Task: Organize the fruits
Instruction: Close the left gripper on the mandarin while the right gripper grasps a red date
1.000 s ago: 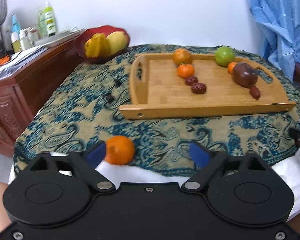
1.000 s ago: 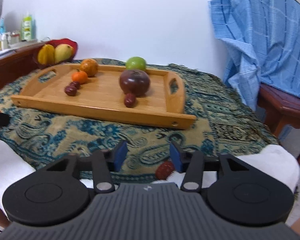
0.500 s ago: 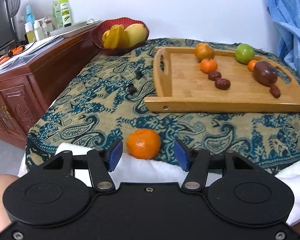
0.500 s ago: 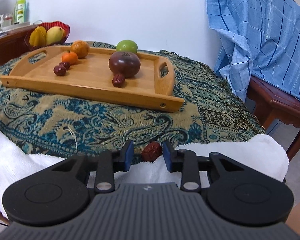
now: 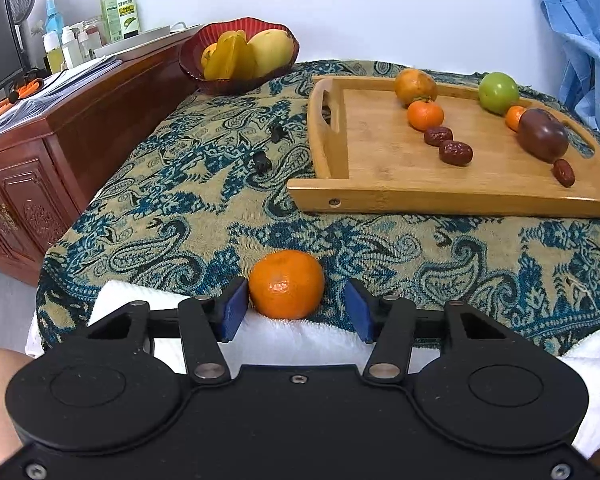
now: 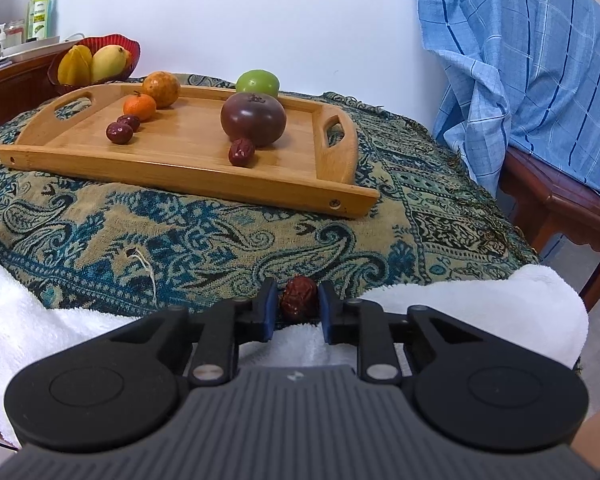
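Note:
A wooden tray [image 5: 384, 160] [image 6: 188, 160] on the paisley cloth holds several fruits: oranges, a green tomato [image 5: 498, 92], a dark purple tomato [image 6: 253, 119] and red dates. My left gripper [image 5: 296, 310] is open around a loose mandarin [image 5: 286, 284] at the table's near edge; the left pad touches it and a gap shows on the right. My right gripper [image 6: 299, 312] has its blue pads close on both sides of a loose red date [image 6: 299, 298] at the near edge, with thin gaps visible.
A red bowl [image 5: 240, 54] of yellow fruit stands at the back left, beside a wooden cabinet [image 5: 40, 152] with bottles. A blue cloth [image 6: 520, 64] hangs over a chair at the right. White towel lies under the cloth edge [image 6: 480, 312].
Both grippers swung to centre on their fruit and narrowed: the left around the mandarin, the right around the date.

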### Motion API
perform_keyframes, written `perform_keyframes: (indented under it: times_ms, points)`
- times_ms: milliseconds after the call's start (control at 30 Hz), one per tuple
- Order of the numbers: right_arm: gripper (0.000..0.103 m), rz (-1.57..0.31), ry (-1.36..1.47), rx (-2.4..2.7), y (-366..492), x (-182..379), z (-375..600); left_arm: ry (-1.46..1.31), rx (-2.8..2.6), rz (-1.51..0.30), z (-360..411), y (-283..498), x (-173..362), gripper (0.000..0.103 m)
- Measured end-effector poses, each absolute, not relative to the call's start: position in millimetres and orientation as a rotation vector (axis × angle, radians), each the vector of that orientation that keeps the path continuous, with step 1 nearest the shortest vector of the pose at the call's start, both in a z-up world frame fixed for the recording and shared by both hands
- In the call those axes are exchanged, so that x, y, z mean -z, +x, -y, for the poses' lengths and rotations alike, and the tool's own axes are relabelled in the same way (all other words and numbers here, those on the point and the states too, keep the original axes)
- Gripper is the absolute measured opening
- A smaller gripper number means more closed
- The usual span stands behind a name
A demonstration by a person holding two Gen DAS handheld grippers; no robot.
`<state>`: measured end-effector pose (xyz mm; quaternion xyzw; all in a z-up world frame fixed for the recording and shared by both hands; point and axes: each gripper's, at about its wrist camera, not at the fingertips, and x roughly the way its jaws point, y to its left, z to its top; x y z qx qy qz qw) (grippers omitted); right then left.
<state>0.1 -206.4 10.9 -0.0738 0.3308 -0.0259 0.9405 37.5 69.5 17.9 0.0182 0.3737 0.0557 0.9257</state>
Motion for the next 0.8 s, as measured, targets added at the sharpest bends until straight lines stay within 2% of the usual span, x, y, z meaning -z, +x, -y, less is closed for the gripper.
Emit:
perform_keyframes:
  times_ms: [267, 800]
  points:
    - [0.027, -0.674, -0.145, 0.054, 0.4, -10.8, 206.3, 0.031, -0.119, -0.769, -70.8, 39.5, -15.8, 0.047]
    - [0.028, -0.653, -0.152, 0.072, -1.2, -10.0, 203.9, 0.017, -0.127, -0.768, -72.5, 43.6, -11.4, 0.048]
